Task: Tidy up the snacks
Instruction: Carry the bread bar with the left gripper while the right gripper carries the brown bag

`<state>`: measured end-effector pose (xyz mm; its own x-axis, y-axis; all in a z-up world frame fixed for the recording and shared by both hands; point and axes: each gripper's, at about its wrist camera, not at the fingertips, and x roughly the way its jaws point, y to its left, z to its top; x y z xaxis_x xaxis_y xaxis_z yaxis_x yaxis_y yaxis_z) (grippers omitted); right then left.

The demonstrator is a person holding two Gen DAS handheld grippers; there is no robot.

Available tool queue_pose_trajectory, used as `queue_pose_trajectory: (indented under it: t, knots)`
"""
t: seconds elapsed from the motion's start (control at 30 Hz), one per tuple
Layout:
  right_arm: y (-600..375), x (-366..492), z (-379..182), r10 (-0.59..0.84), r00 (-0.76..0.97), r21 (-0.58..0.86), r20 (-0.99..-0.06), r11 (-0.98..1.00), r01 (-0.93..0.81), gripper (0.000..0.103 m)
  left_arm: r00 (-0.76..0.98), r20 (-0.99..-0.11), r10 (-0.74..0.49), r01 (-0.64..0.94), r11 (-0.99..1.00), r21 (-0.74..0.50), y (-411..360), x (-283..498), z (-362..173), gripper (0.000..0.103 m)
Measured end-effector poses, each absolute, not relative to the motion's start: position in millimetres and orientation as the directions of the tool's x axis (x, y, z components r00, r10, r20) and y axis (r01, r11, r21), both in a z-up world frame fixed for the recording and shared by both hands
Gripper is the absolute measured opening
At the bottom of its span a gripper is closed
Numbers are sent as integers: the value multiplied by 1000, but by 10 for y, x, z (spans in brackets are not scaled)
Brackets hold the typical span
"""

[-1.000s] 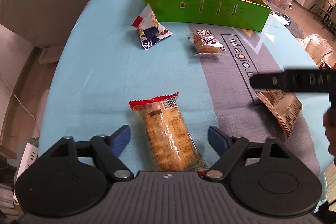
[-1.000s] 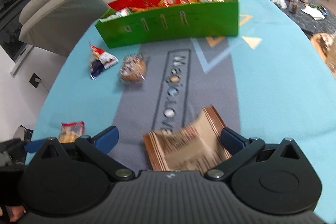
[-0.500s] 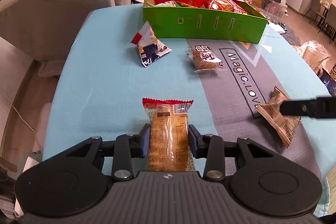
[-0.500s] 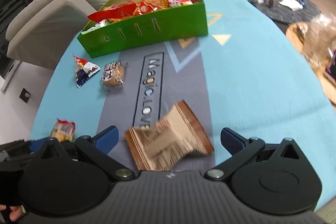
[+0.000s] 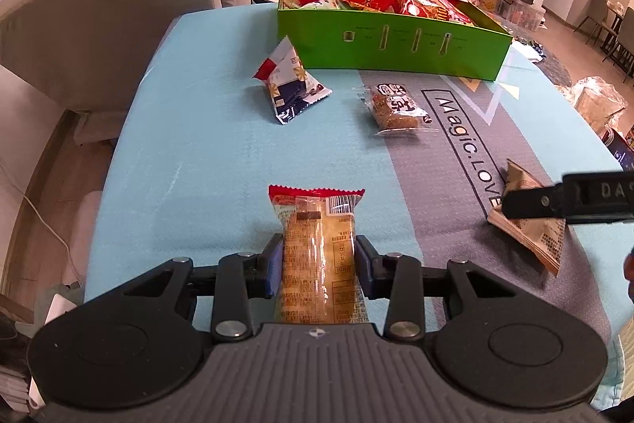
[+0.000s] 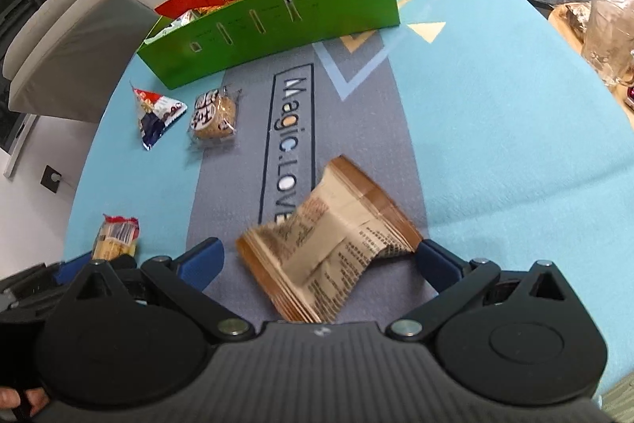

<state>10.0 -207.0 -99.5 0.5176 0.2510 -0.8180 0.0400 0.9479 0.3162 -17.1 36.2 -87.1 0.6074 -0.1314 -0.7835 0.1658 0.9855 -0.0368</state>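
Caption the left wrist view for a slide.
Left claw shut on a red-topped biscuit packet, green snack box beyond on the blue tablecloth.

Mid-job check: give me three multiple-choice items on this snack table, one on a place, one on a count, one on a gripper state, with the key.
1. Where does the triangular snack packet lie?
A. inside the green box
B. on the table, near the green box
C. in the right gripper

2. How many snack packets lie outside the box?
A. two
B. four
C. six

3. What is the left gripper doing?
A. shut on the long cracker packet
B. open over bare cloth
C. holding the box

Key: 1 B, it rests on blue cloth before the box. 2 B, triangular, round biscuit, long cracker, brown packet. 3 A, both pads press its sides.
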Motion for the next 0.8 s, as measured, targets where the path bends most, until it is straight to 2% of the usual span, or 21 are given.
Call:
queue_pose_trajectory:
  t: [0.37,0.67,0.8]
  knots:
    - [-1907,273,-1003,203,539,248,-817,969,13,70,606,-786,-123,166,986,-26,364,-74,-883,35]
    - [-1908,204,-1017,126,537,196,-834,978,76,69,593,-799,-101,163,987,-3,336,-52,-945,45]
    - [-1811,212,-1004,94,548,149,-831,987,56,69,594,-798,-99,158,987,-5,348,-35,-973,44]
